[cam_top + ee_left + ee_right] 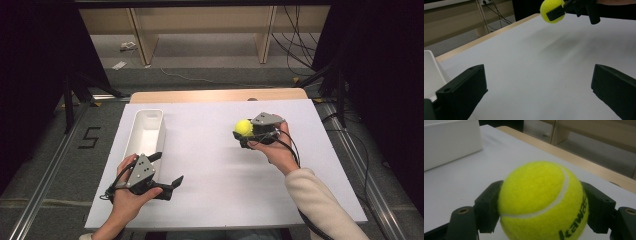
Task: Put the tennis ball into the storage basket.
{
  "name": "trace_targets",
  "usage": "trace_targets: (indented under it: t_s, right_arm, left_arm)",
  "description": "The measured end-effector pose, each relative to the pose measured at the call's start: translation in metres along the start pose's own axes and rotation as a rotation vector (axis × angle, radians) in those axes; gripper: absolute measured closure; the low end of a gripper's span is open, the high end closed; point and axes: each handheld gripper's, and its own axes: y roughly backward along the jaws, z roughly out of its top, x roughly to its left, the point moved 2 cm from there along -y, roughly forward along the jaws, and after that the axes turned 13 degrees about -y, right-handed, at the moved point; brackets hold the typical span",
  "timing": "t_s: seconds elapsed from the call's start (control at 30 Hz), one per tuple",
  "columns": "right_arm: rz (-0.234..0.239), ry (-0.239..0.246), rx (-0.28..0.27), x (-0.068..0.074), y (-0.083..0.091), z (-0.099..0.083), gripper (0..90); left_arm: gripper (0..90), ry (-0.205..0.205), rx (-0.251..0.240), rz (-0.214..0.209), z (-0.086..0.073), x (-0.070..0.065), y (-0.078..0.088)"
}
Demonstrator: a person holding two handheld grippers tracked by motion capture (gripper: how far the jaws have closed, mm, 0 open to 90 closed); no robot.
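Clamping the tennis ball (541, 202) between both jaws, the right gripper (246, 131) has it pressed on opposite sides, jaws spread just to ball width; the white seam and black lettering face the camera in the right gripper view. Ball sits at the gripper's front end, held above the bench (215, 150), though whether it's fully clear of the surface is hard to tell from the high view. In the left gripper view the same ball (552, 11) shows far ahead and up, pinched by the other gripper.

Left gripper (167, 172): jaws wide apart, nothing btwn them, low over the bench w/ bare white surface ahead of it. White tray (131, 140) lies just beyond and to the left of the left gripper, near it; its edge (430, 72) shows beside the left jaw. Tray is well apart from the right gripper and ball.
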Motion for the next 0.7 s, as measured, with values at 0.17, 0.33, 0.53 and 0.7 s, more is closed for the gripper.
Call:
trace_targets:
  t_s: [0.17,0.33,0.53,0.7]
  right_arm:
    - [0.032,0.015,-0.008,0.013,-0.002,0.004,26.7]
    - [0.056,0.034,-0.01,0.023,-0.003,0.006,26.7]
    - [0.078,0.055,-0.015,0.035,-0.005,0.01,26.7]
    - [0.091,0.062,-0.016,0.041,-0.007,0.012,26.7]
  left_arm:
    - [0.0,0.001,0.0,-0.001,0.0,0.0,0.0]
    - [0.0,-0.004,0.0,0.002,0.0,0.0,0.0]
    - [0.0,-0.013,-0.002,0.002,0.001,0.0,0.001]
    - [0.0,-0.016,-0.002,-0.001,0.001,-0.001,0.0]
